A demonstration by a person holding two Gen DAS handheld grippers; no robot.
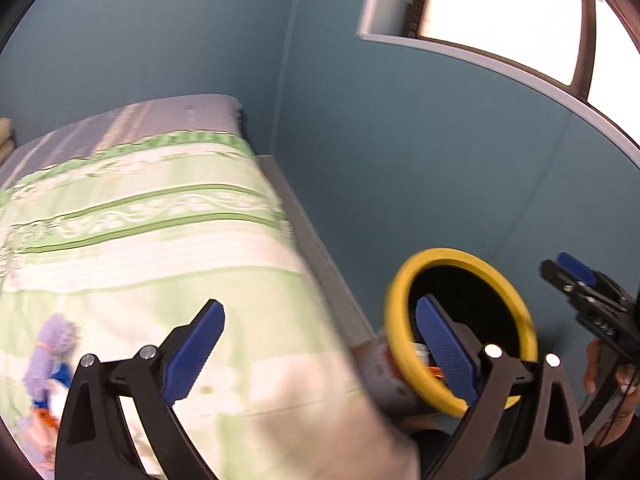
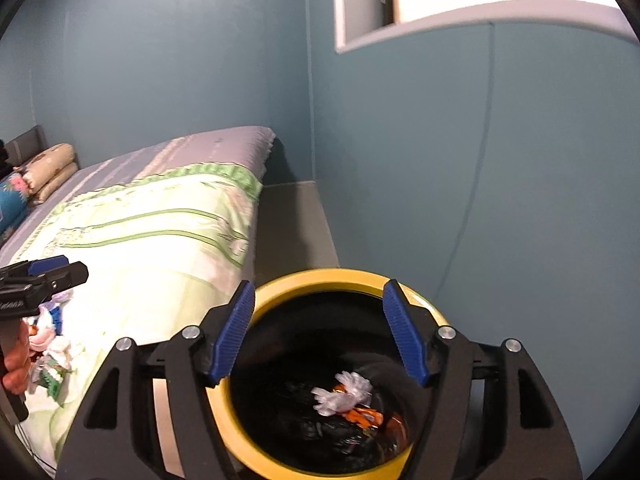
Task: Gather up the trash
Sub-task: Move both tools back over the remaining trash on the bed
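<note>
Two empty, spread tools: right tool above yellow-rimmed bin, left tool beside it.

Each gripper is a black plastic frame with two curved arms ending in blue ribbed pads. On the left gripper and the right gripper, round silver screws sit behind the pads, two on each arm. Triangular cut-outs lighten the outer struts. Seen side-on, the frame's body carries small screws, and thin black cables run down its handle.
</note>
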